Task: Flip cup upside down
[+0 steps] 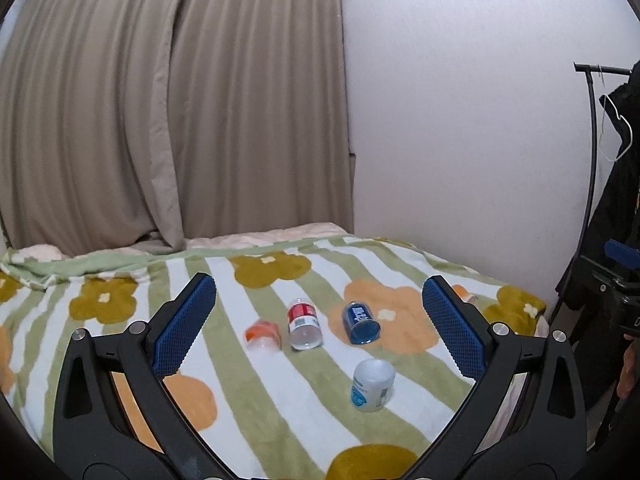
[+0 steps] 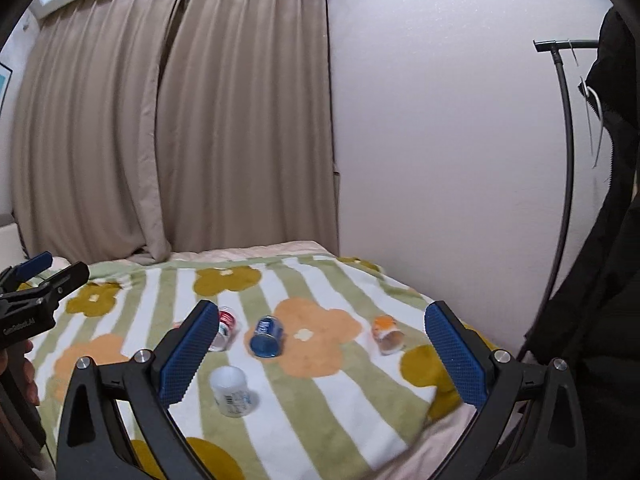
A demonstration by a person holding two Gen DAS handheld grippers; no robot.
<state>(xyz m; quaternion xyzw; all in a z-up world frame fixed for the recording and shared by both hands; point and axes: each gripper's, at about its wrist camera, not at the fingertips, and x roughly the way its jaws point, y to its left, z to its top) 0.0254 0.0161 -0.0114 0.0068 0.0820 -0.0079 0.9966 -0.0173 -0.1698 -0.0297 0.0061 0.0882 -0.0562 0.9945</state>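
Note:
Several small plastic cups lie on a striped flower blanket (image 1: pixel 280 400). A white cup (image 1: pixel 372 385) with a blue label stands base up, nearest me; it also shows in the right wrist view (image 2: pixel 231 391). A blue cup (image 1: pixel 360 323) (image 2: pixel 266 337), a red-labelled cup (image 1: pixel 304 324) (image 2: pixel 225 328) and an orange cup (image 1: pixel 262 335) lie on their sides. Another orange cup (image 2: pixel 386 335) lies at the right. My left gripper (image 1: pixel 318 316) is open and empty above the blanket. My right gripper (image 2: pixel 320 340) is open and empty too.
The bed ends at a white wall (image 1: pixel 460 120) on the right and beige curtains (image 1: pixel 160 120) behind. A clothes rack with dark clothes (image 2: pixel 600 240) stands right of the bed. The blanket's near right corner (image 2: pixel 432 396) drops off.

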